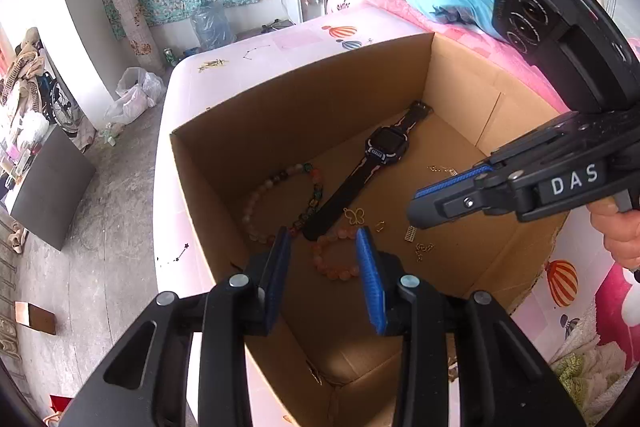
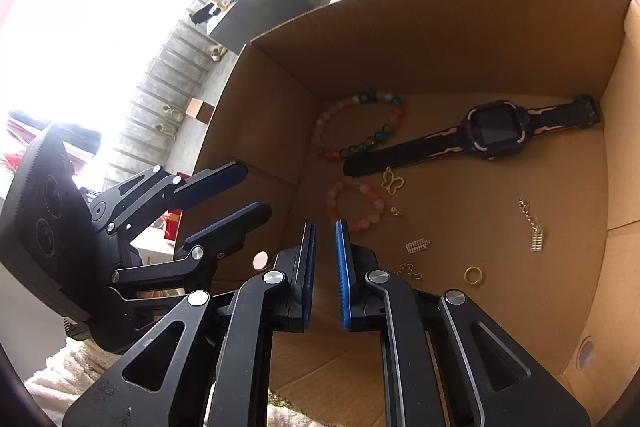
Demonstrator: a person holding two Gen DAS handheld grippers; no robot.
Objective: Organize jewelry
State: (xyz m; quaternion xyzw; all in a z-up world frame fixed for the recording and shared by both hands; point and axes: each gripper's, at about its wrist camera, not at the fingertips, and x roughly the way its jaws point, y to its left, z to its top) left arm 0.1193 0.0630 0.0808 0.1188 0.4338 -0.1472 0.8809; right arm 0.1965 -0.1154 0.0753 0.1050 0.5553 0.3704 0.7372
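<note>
Left gripper (image 1: pixel 323 247): jaws parted, holding nothing, above cardboard box (image 1: pixel 304 99).
Right gripper (image 2: pixel 324 227): narrow gap, holding nothing, over box.
Smartwatch (image 2: pixel 494 135): box floor, beside far wall.
Pink bead bracelet (image 2: pixel 352 205): box floor, under both grippers.
Risk: grippers collide; gold ring (image 2: pixel 473 275) slips from pads.

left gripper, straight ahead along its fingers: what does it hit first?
Probably the pink bead bracelet on the box floor: it lies between and just beyond the left gripper fingertips, jaws open and empty. Depth is uncertain; the watch strap end sits just past it.
</note>
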